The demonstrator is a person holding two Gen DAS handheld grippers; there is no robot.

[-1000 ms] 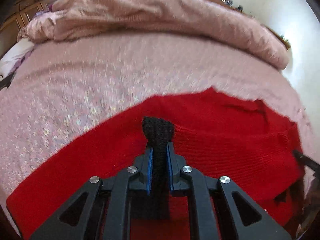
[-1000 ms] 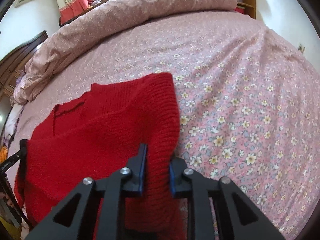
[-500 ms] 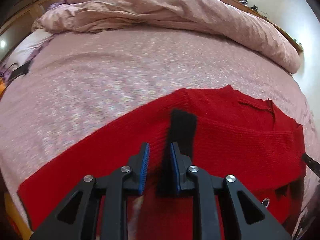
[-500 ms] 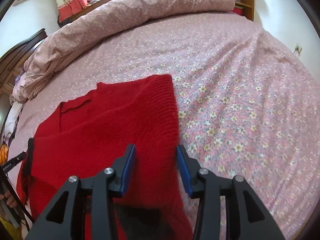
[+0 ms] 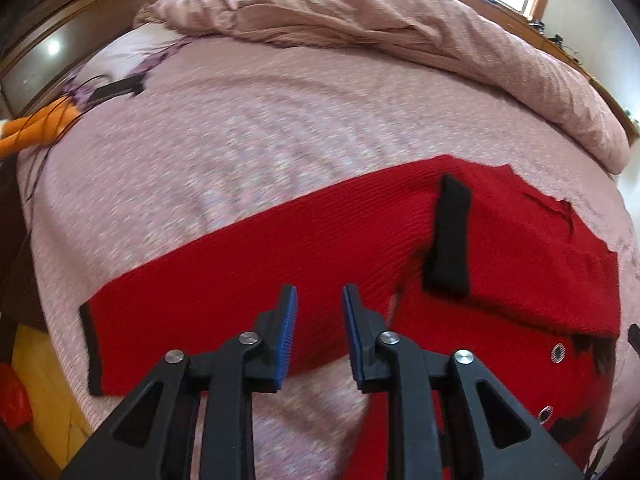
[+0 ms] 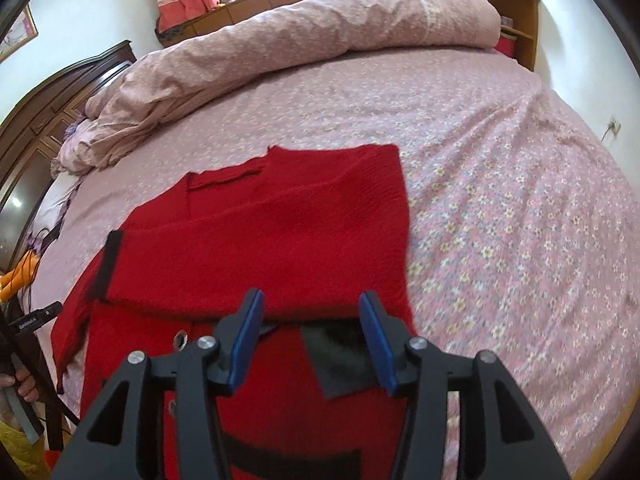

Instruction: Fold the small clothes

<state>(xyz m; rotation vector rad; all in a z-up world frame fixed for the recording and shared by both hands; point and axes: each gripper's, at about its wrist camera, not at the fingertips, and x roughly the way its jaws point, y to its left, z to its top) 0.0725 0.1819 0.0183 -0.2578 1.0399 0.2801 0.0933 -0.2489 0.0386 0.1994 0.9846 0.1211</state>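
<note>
A red knitted sweater point(image 5: 520, 264) with black trim lies on the pink flowered bed. One sleeve is folded across the body, and its black cuff point(image 5: 450, 236) rests on the chest. The other sleeve point(image 5: 224, 280) stretches out flat to the left, ending in a black cuff. My left gripper point(image 5: 318, 322) hovers above that sleeve near the armpit; its jaws are opening and hold nothing. In the right wrist view the sweater point(image 6: 280, 240) fills the middle. My right gripper point(image 6: 312, 332) hangs over its folded edge, jaws opening with nothing pinched.
A rolled pink duvet point(image 6: 300, 48) lies along the far side of the bed. A wooden headboard point(image 6: 60, 92) and a shelf stand behind. An orange item point(image 5: 32, 132) and a dark flat object point(image 5: 116, 88) sit at the bed's left edge. A hand point(image 6: 20, 384) shows at the far left.
Both grippers let go of the sweater and pulled back and up. The black cuff now lies on the chest. The left gripper slid left over the outstretched sleeve.
</note>
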